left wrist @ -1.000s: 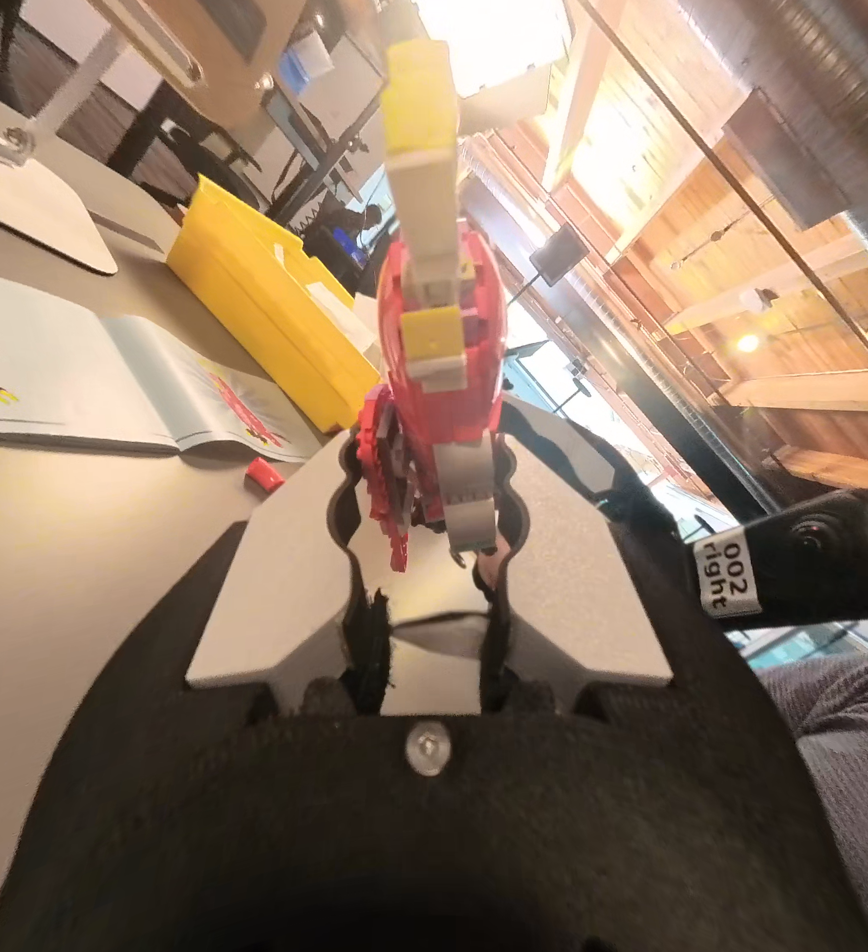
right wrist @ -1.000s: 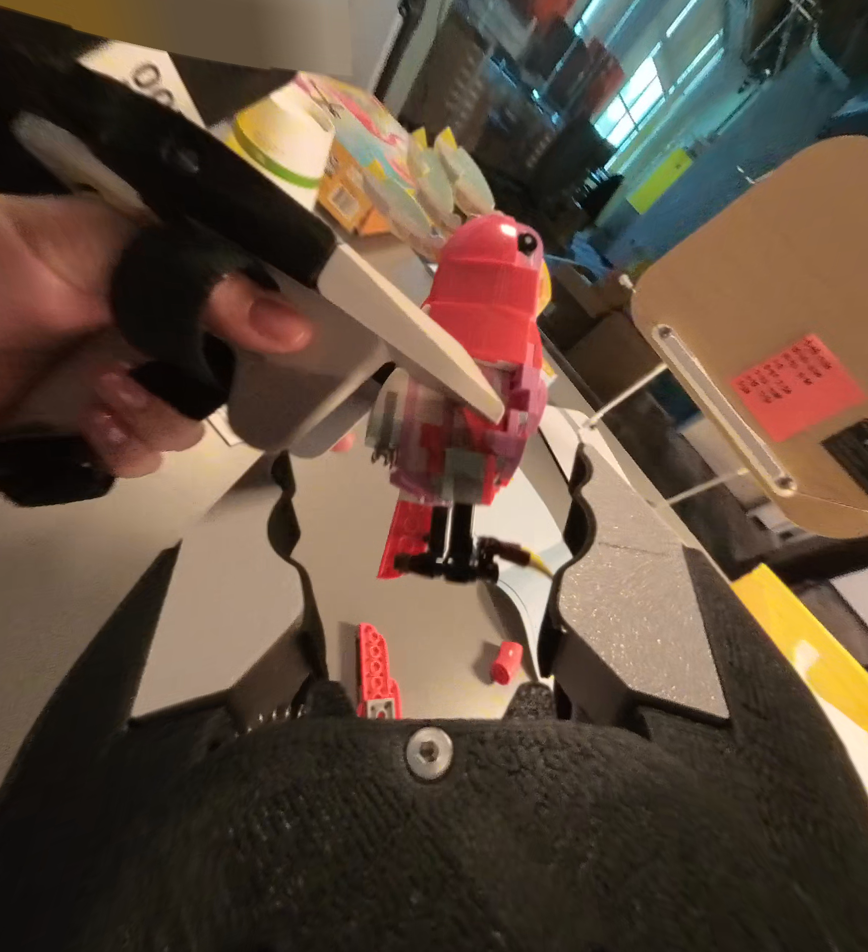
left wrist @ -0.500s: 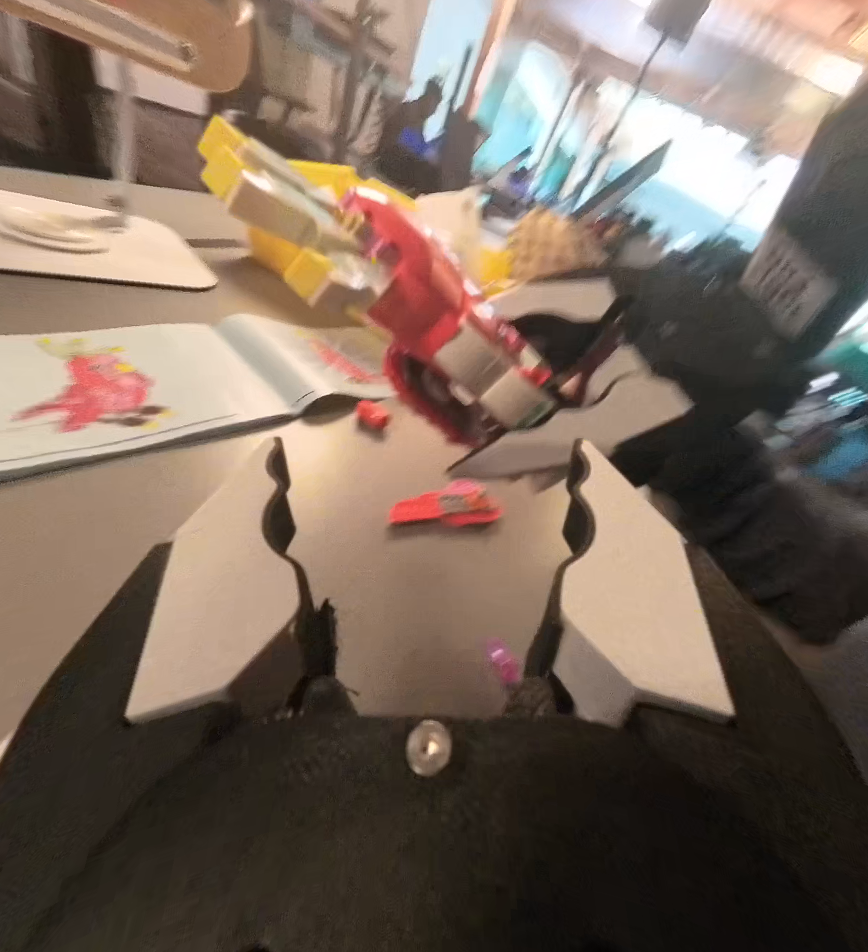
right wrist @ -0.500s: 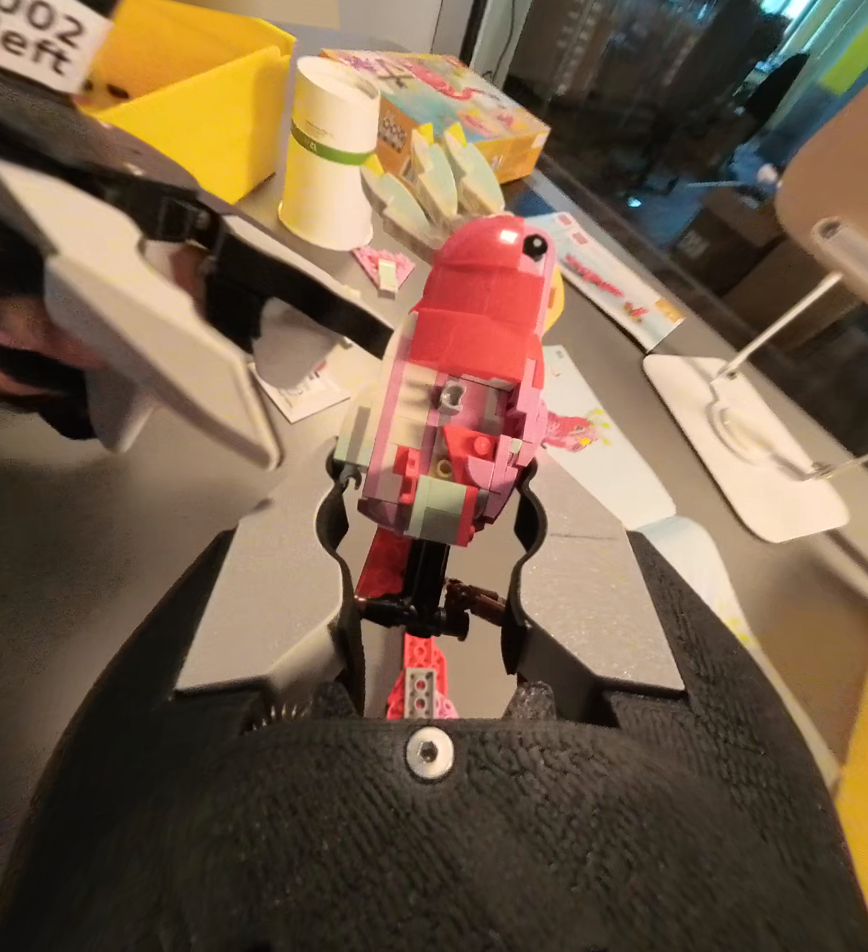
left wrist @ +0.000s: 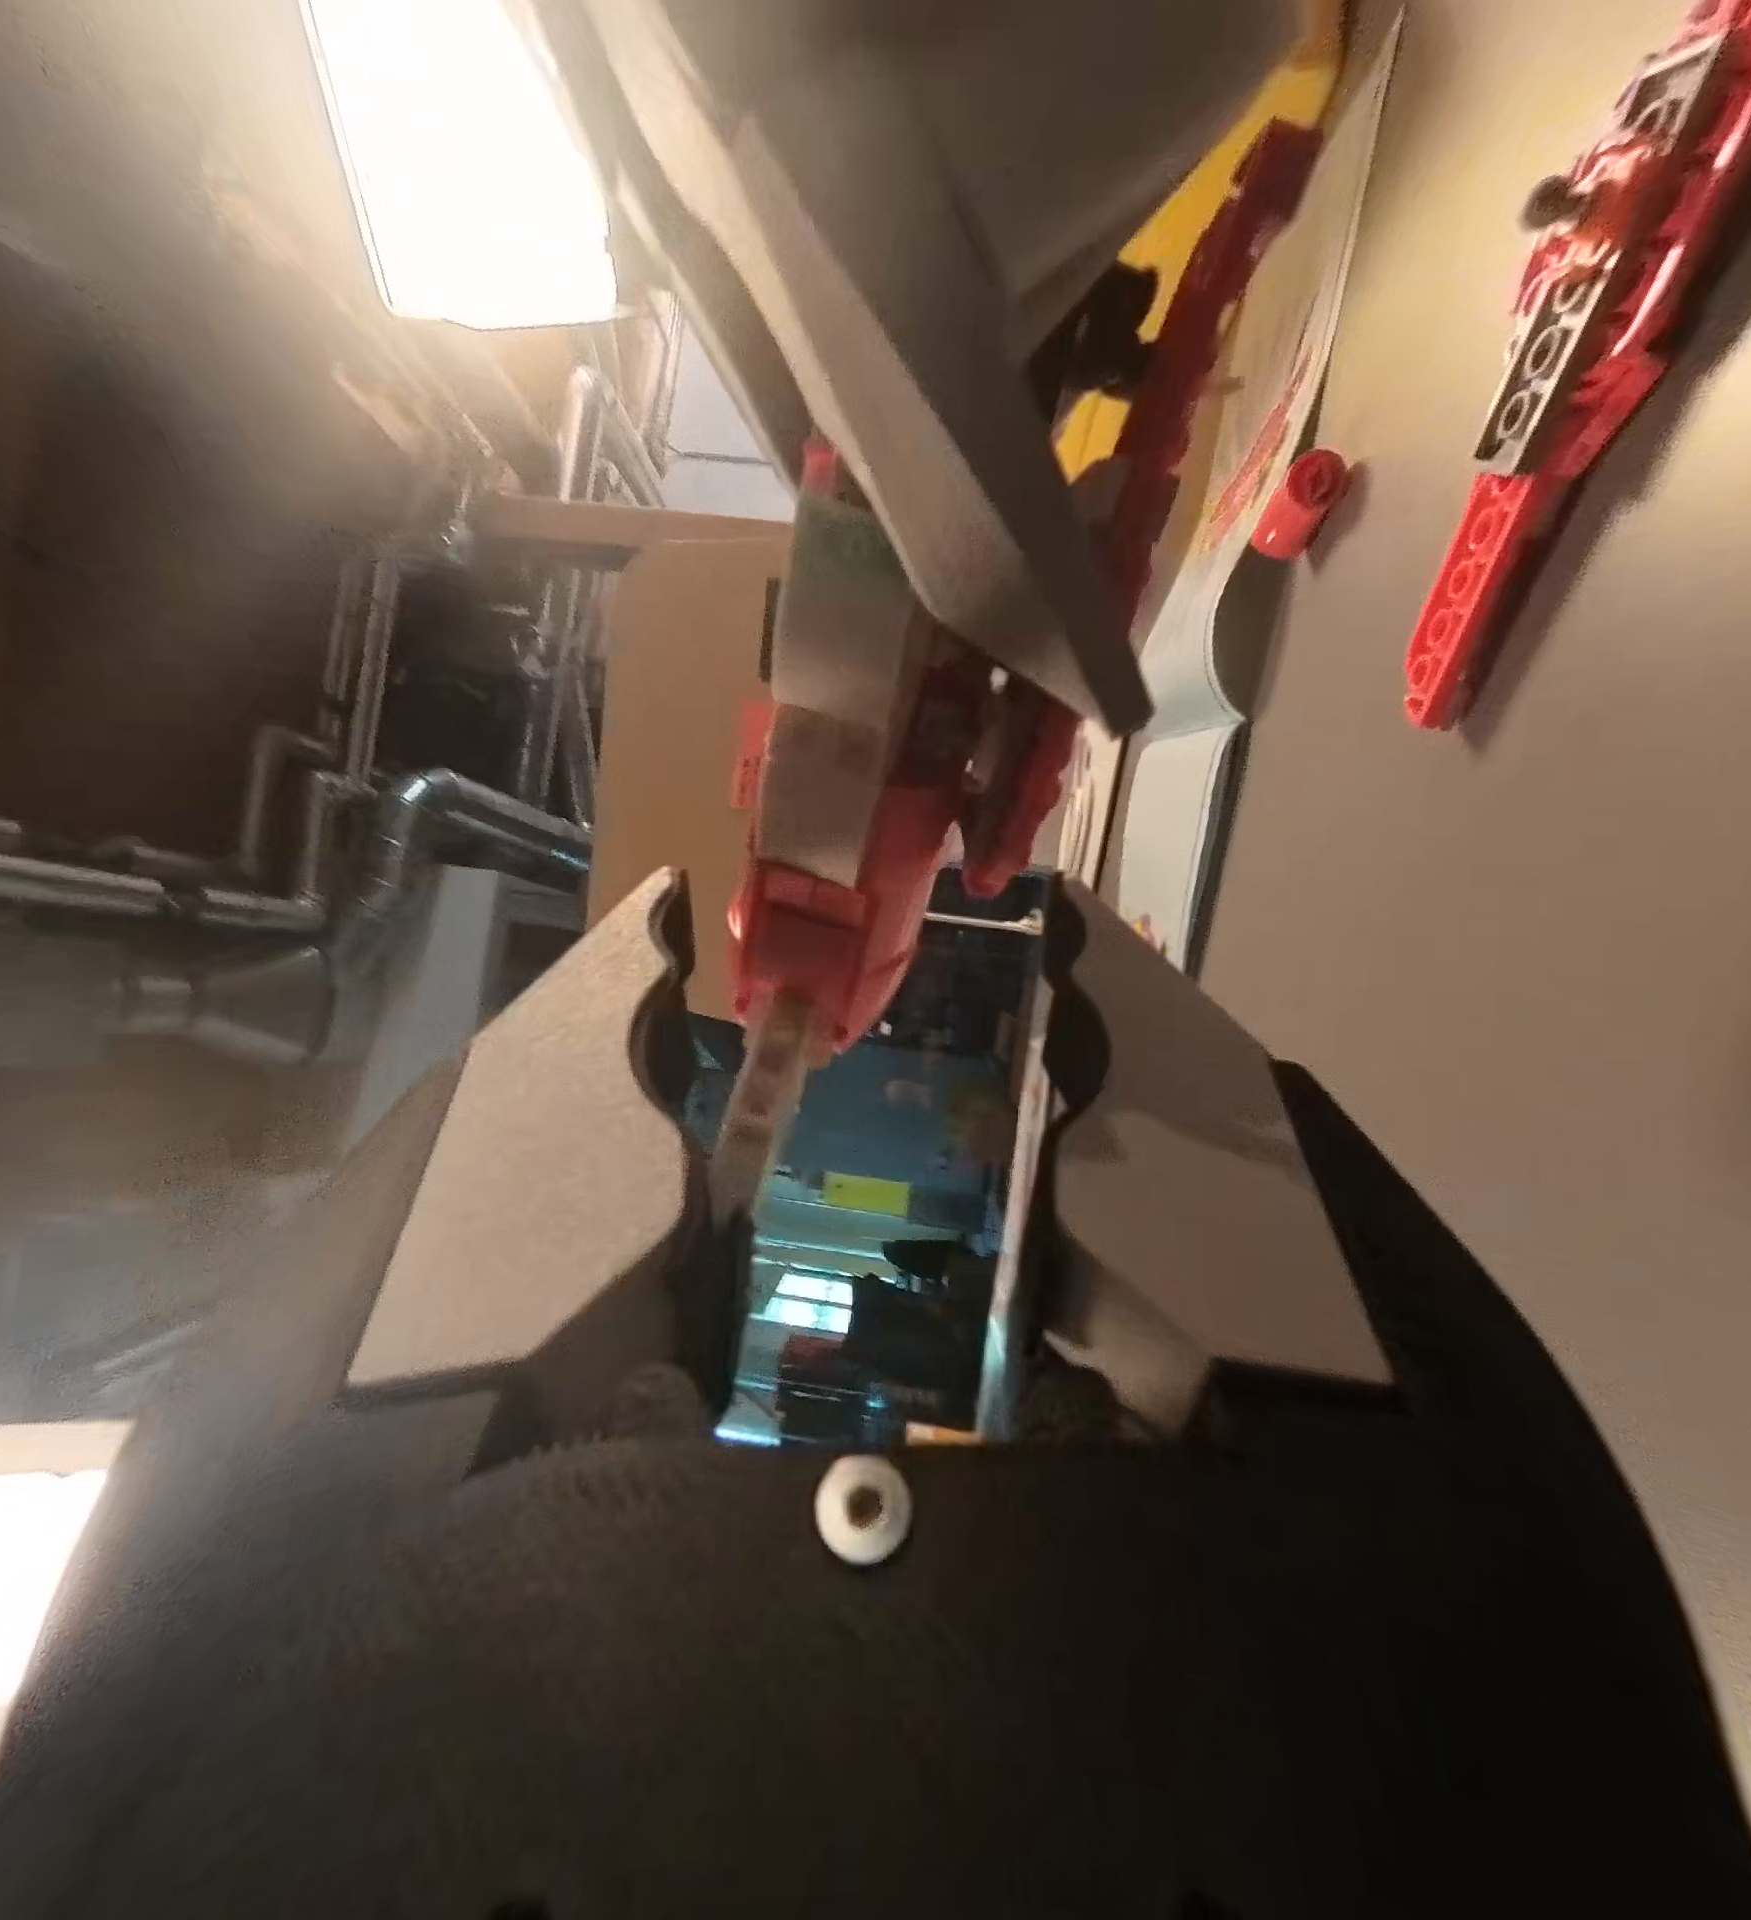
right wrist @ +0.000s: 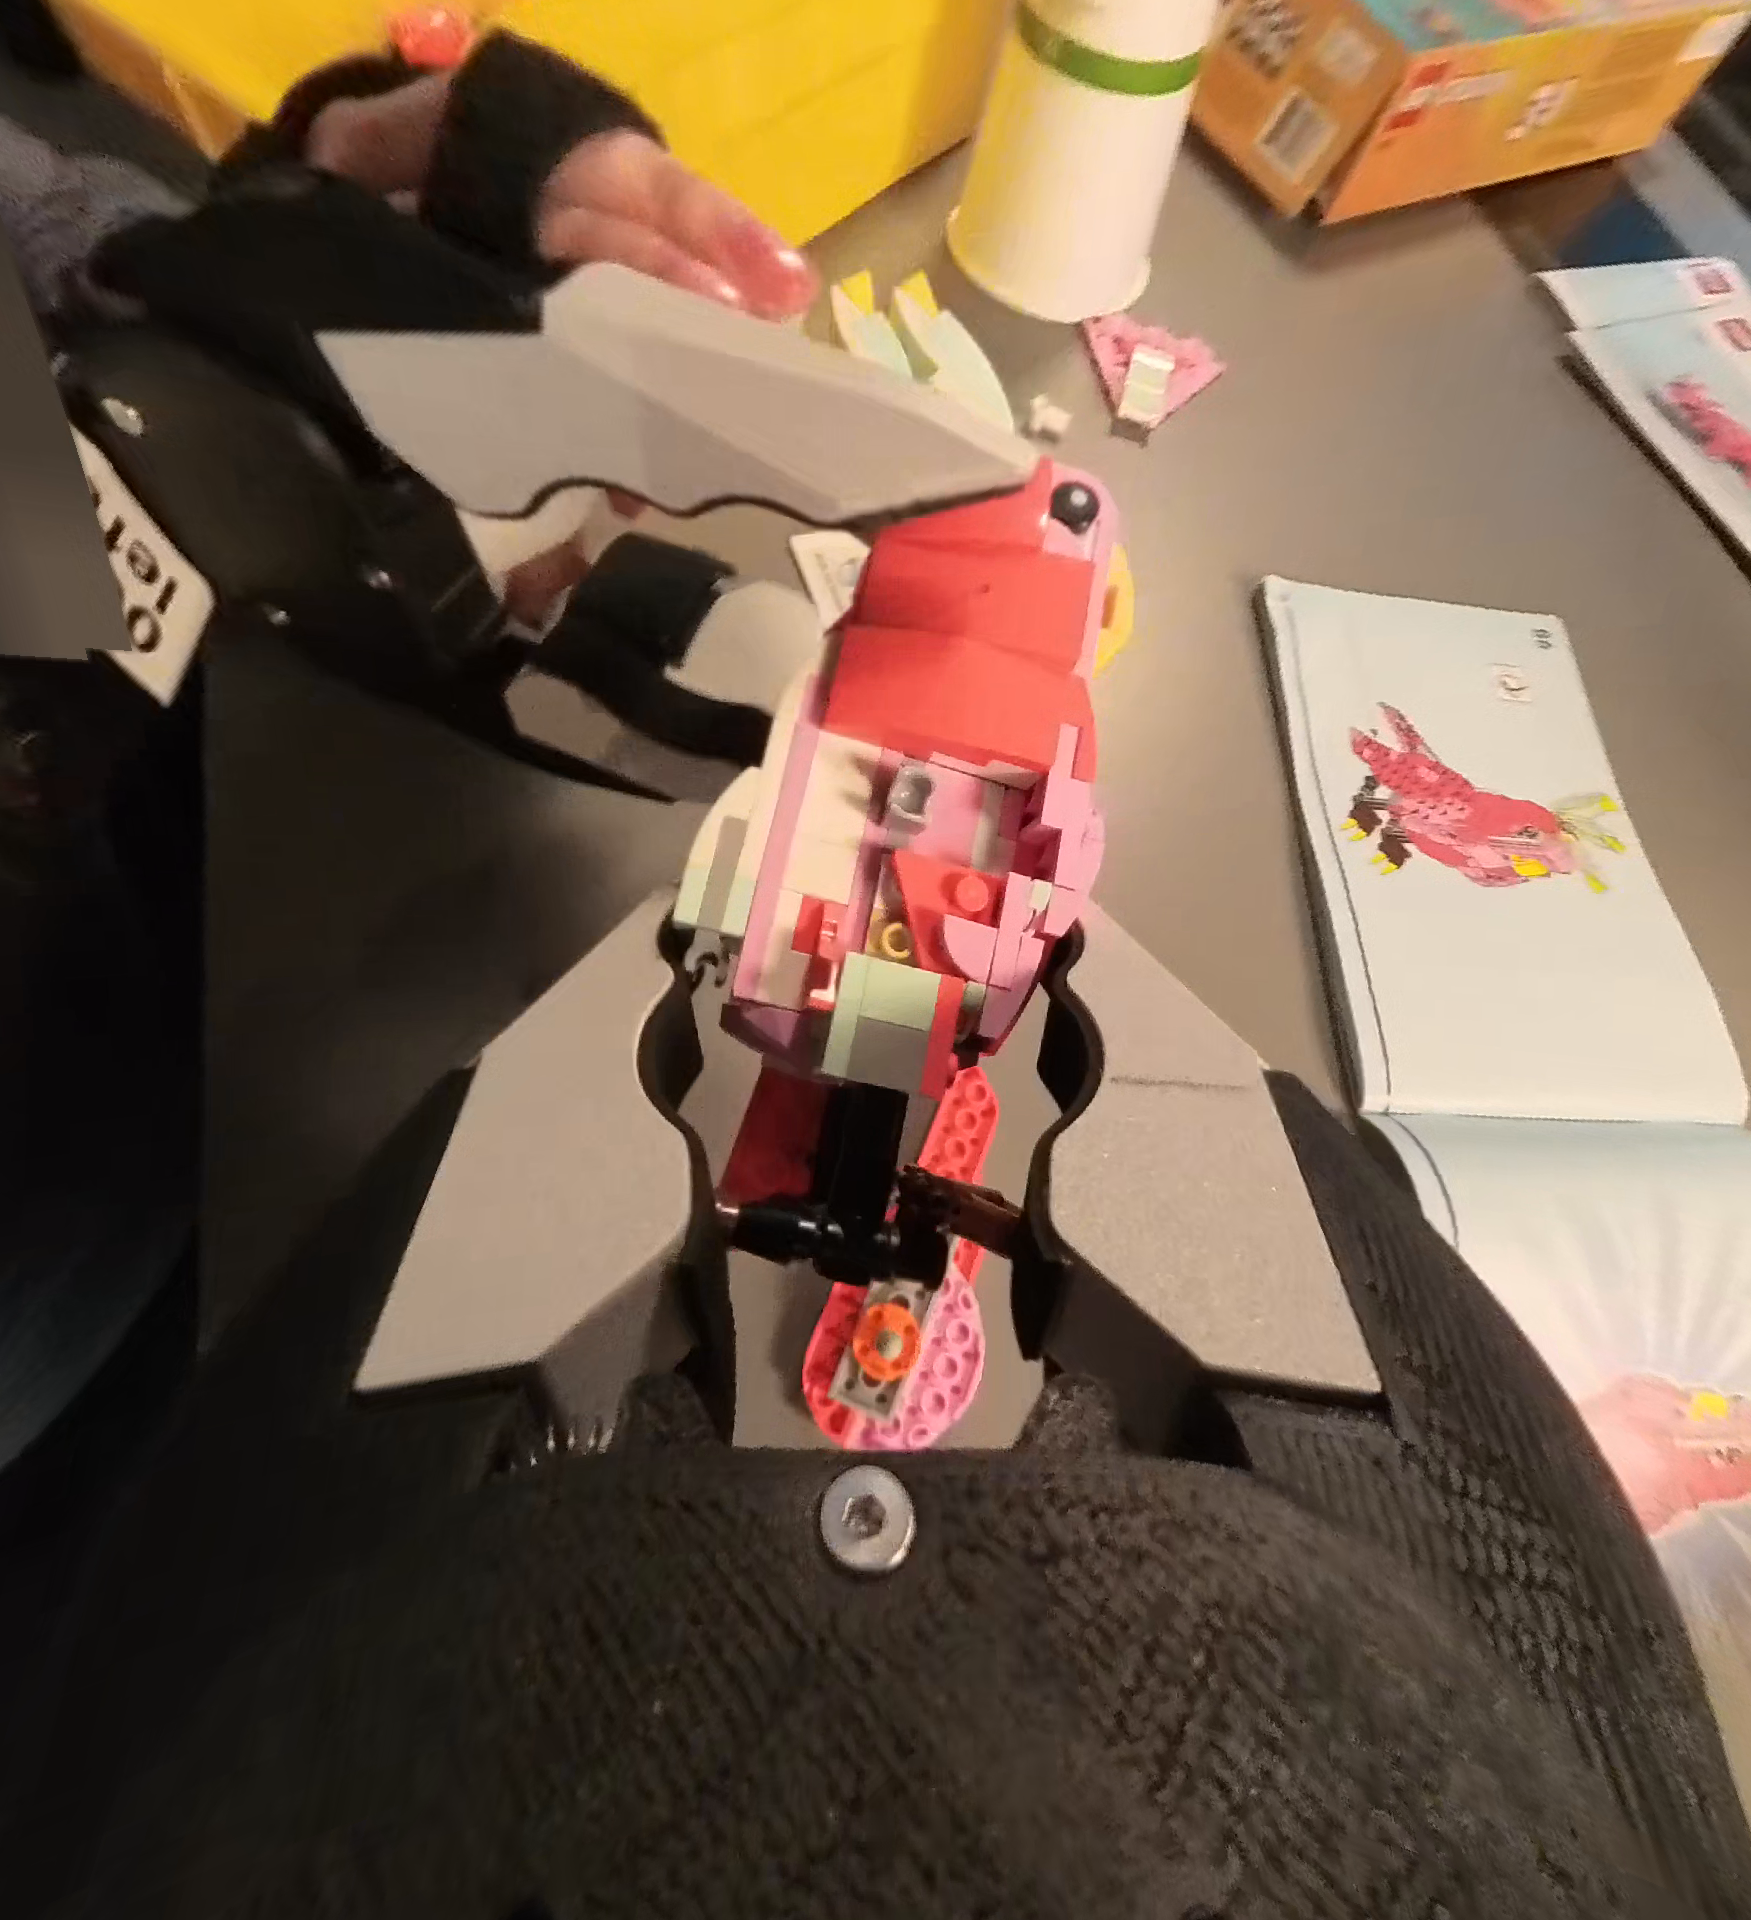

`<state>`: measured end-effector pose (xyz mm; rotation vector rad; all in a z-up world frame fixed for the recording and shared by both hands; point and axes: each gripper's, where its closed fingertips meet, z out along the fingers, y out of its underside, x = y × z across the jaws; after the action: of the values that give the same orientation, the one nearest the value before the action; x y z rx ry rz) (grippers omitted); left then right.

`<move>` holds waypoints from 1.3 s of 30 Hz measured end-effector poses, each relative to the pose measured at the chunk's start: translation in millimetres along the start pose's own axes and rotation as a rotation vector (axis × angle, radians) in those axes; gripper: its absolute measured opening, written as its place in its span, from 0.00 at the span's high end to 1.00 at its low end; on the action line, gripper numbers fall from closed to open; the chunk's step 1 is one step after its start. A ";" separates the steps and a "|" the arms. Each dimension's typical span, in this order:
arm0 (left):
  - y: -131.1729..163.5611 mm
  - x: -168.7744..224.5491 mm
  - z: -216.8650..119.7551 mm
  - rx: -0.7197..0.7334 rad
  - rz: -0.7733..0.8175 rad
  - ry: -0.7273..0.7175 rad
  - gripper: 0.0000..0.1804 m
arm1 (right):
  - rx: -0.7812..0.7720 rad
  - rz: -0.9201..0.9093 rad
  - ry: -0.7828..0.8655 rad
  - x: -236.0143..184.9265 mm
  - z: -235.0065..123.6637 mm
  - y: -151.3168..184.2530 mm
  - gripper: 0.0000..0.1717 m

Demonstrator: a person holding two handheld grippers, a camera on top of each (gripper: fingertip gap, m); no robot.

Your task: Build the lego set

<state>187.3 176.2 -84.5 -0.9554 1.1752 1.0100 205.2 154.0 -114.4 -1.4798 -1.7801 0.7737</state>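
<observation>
Right gripper: your right gripper (right wrist: 871, 935) was closed on the brick-built bird (right wrist: 933, 790), a pad pressed to each flank of its pink and red body, low down near the belly.
Left gripper: your left gripper (left wrist: 866, 914) stood partly open. The bird's red head end (left wrist: 829, 935) reached in between the fingers, with a clear gap to the right pad; I could not tell whether the left pad touched it. In the right wrist view one left finger (right wrist: 663, 416) lay against the crown of the head.
Where the bird was: lifted clear of the grey table (right wrist: 1370, 436), legs and black feet (right wrist: 850, 1236) hanging between your right fingers, above a loose pink and red wing piece (right wrist: 902, 1361).
How it would handle: you were likely holding something light and rigid, yet brittle at its joins. The slick plastic faces could slip or twist.
Where to hold: the blocky torso looked the safest place for you. The head, legs and tail looked likelier to snap off.
Nearby: open instruction booklet (right wrist: 1536, 831), paper cup (right wrist: 1068, 156), yellow bin (right wrist: 746, 83).
</observation>
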 end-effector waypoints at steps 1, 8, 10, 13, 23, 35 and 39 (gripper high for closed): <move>-2.6 0.2 0.2 0.012 0.024 -0.010 0.66 | -0.009 -0.020 -0.017 -2.5 0.1 1.8 0.63; -12.4 17.5 -0.6 0.025 0.096 0.029 0.75 | -0.043 -0.077 -0.128 -8.1 0.6 16.5 0.63; -9.3 22.9 0.7 0.012 0.062 0.076 0.76 | -0.026 -0.057 -0.111 -3.8 1.7 17.1 0.62; 9.3 29.6 1.1 -0.058 0.079 0.102 0.76 | 0.041 -0.001 0.009 14.3 -17.9 12.6 0.49; 58.0 46.6 -1.5 -0.178 0.061 0.202 0.76 | -0.184 0.315 0.124 8.6 -31.5 107.9 0.59; 64.9 47.9 -0.8 -0.206 -0.018 0.218 0.76 | -0.296 0.141 0.272 17.4 -29.4 113.0 0.77; 71.2 49.3 -0.4 -0.236 -0.084 0.233 0.76 | -0.514 -0.175 0.430 42.0 -63.1 105.8 0.77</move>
<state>123.7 200.9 -137.7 -1.3271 1.2132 1.0037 312.4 214.8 -156.3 -1.6224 -1.8033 -0.1085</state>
